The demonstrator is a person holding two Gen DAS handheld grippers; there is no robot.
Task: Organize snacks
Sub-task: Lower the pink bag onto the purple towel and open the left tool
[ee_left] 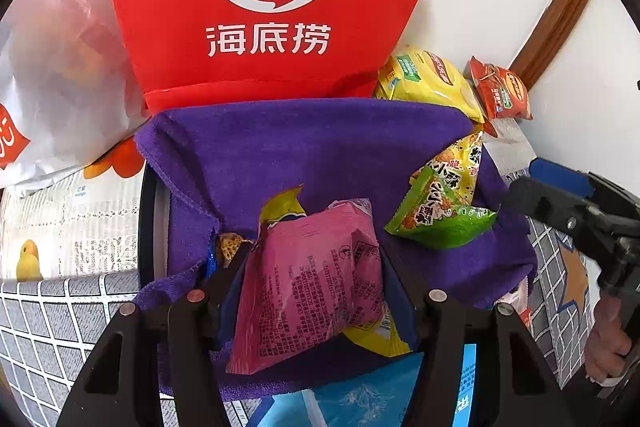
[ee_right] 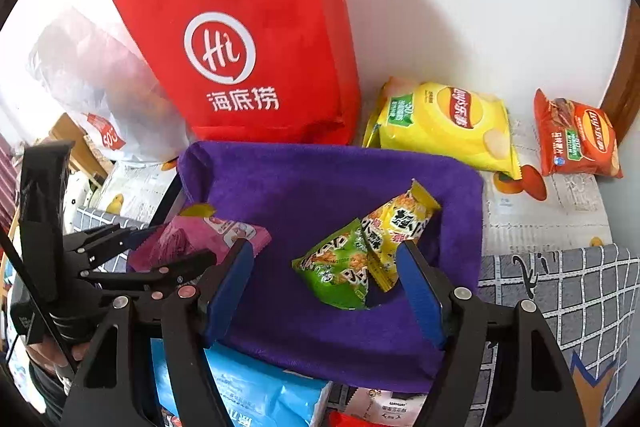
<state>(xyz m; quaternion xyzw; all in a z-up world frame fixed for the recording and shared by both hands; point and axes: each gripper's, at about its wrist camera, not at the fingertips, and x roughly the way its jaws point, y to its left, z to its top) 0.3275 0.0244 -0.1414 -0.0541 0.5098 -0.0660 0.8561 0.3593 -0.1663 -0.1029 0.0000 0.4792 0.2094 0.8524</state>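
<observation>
The left gripper (ee_left: 316, 287) pinches a pink foil snack packet (ee_left: 312, 279) between its blue pads, above a purple towel-lined bin (ee_right: 320, 187). The right gripper (ee_right: 326, 291) hangs with its fingers spread and empty over a green snack packet (ee_right: 340, 275) and a yellow snack packet (ee_right: 400, 223) lying in the bin.

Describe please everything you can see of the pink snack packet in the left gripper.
The pink snack packet is a pillow-shaped pouch of shiny plastic film, slightly puffed, with crimped ends. The side facing the left wrist camera carries small dark printed text; the right wrist view shows a white label with pictures on its other side. It is tilted and clamped between the blue pads of the left gripper, above the purple towel. A yellow packet lies pressed behind it in the same grip.
</observation>
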